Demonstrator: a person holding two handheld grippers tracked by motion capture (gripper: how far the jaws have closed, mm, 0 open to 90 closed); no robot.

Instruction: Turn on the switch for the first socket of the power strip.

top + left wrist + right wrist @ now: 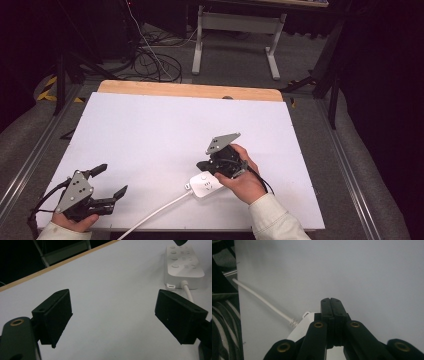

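Presently: white worktop [165, 125]. Power strip [204, 186] at near centre, white cord [155, 212] trailing toward near edge. Right hand-held gripper [202, 165], jaws pressed together, empty, just above strip. Left hand-held gripper [112, 182], jaws wide apart, near-left, well apart from strip.

White power strip [204, 186], white cord [155, 213]; white table [150, 130], tan wood edge; black jaws.

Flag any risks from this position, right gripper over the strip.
The closed right gripper sits over the white power strip; pressing off-centre could slide it, since nothing braces it. Its white cord runs off the table's near edge and could snag. The open left gripper is well clear.
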